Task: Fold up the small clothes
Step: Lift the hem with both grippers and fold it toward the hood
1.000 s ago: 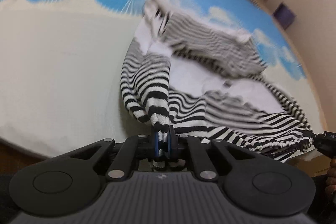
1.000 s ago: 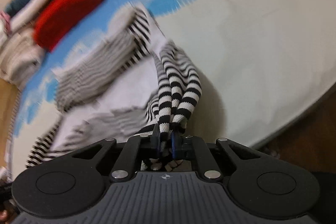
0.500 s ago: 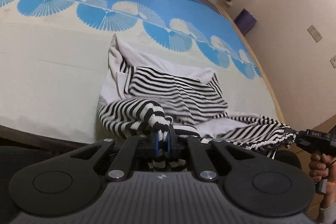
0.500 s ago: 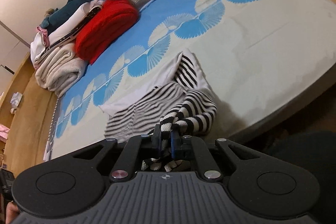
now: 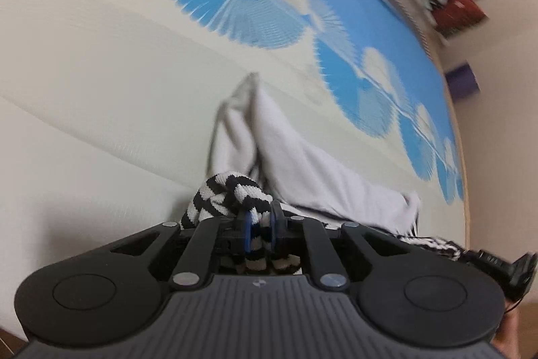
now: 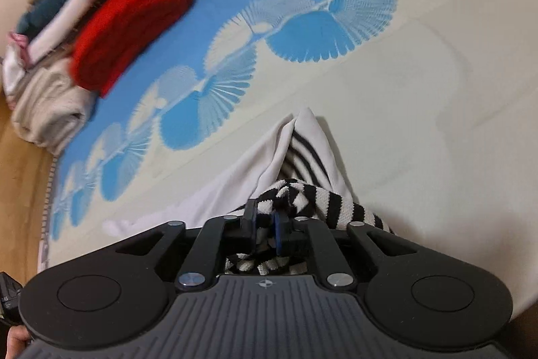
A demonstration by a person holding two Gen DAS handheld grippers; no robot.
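Low in both frames, left gripper (image 5: pixel 259 221) and right gripper (image 6: pixel 267 224), jaws just easing wider, gripping striped garment (image 5: pixel 302 157). Bare bedcover (image 5: pixel 101 83) left, bed edge far right. No legible writing.

Bare bedspread (image 6: pixel 420 96) ahead — red blanket (image 6: pixel 131 22) blocks the far edge.

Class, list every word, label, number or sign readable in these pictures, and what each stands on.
No text reads clearly.
Round emblem on the grey housing: a symbol, no letters.
White lettering on a black device at the frame edge: too small to read.
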